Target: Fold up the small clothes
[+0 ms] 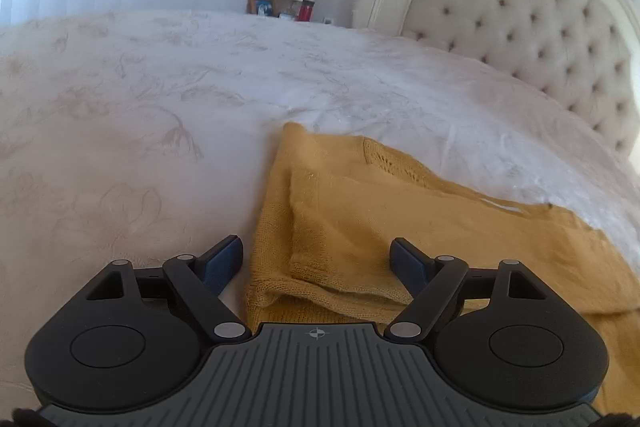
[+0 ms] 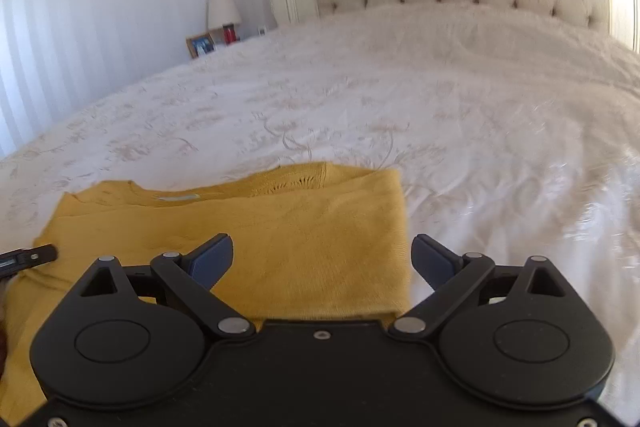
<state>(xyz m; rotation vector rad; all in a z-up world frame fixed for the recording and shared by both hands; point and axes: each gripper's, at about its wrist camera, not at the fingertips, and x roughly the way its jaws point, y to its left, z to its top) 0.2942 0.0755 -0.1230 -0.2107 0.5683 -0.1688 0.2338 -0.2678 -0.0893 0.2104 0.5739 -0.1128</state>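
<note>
The yellow sweater point(image 1: 360, 211) is lying partly folded on the white bedspread point(image 1: 140, 99), its long axis running across, parallel to the headboard point(image 1: 532, 11). The left gripper point(image 1: 316, 259) is hanging wide open over the sweater's left folded edge; the right gripper point(image 2: 322, 259) is gaping empty over its right edge. Neither is gripping cloth, and each is sitting equally near its own end.
</note>
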